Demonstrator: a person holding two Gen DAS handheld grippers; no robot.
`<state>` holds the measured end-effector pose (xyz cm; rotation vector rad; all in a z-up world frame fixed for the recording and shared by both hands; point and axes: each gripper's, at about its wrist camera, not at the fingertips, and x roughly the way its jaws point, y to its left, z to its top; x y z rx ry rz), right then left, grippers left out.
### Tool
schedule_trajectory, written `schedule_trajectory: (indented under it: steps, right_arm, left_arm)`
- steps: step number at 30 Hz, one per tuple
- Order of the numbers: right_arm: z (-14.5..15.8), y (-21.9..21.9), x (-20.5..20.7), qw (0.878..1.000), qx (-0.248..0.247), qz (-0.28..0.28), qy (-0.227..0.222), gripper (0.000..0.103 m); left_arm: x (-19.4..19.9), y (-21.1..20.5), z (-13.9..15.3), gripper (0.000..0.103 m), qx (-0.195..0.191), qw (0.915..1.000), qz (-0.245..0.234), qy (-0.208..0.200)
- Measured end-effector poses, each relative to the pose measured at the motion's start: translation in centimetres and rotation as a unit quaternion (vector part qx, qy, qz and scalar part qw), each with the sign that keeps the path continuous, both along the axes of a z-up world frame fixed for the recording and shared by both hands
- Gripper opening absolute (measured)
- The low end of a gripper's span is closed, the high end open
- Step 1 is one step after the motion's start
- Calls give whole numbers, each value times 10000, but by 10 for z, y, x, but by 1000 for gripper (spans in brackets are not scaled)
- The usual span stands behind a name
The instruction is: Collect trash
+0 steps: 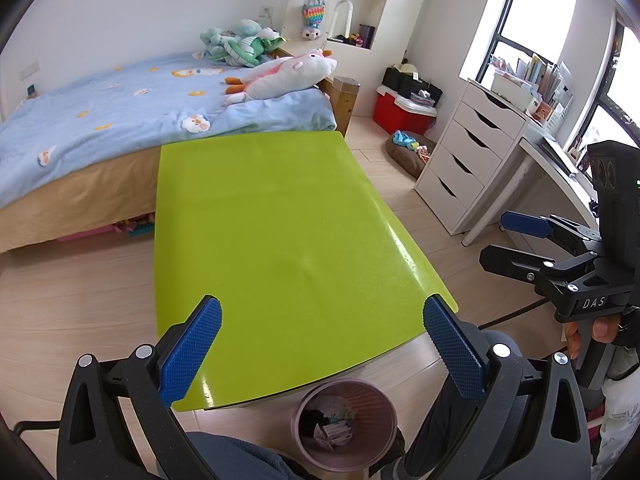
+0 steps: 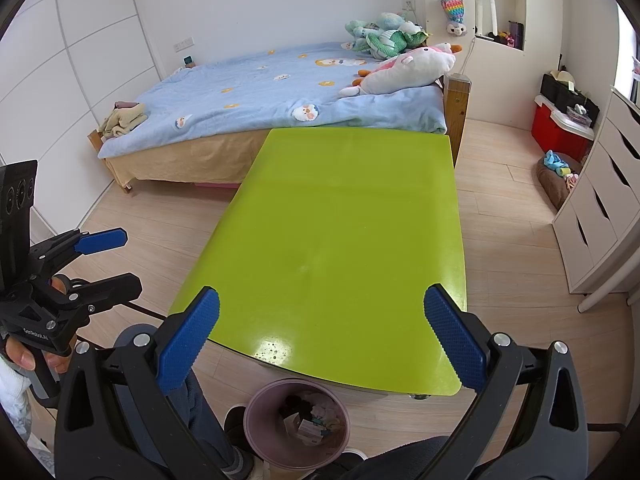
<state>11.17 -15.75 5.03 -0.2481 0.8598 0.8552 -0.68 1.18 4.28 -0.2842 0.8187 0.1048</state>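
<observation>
A pink waste bin (image 1: 345, 424) stands on the floor at the near edge of the lime-green table (image 1: 280, 220). It holds crumpled paper and other trash; it also shows in the right wrist view (image 2: 296, 424). My left gripper (image 1: 320, 344) is open and empty, held above the table's near edge. My right gripper (image 2: 320, 340) is open and empty, held above the same edge; it also shows at the right of the left wrist view (image 1: 508, 240). The left gripper shows at the left of the right wrist view (image 2: 116, 260). The green table top (image 2: 340, 220) shows bare.
A bed (image 2: 280, 92) with a blue quilt and plush toys (image 2: 404, 64) stands beyond the table. A white drawer unit (image 1: 464, 160) and desk stand at the right. A red box (image 1: 400, 112) and a brown cushion (image 1: 408, 152) lie on the floor there. My legs are beside the bin.
</observation>
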Motion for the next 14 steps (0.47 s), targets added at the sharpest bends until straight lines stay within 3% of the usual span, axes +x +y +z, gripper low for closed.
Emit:
schedule_trajectory:
  steps: [14]
  right_arm:
    - [0,-1,0,10000,5,-8,-1,100]
  left_arm:
    - [1,-3,-8,97,223,9997,-128,49]
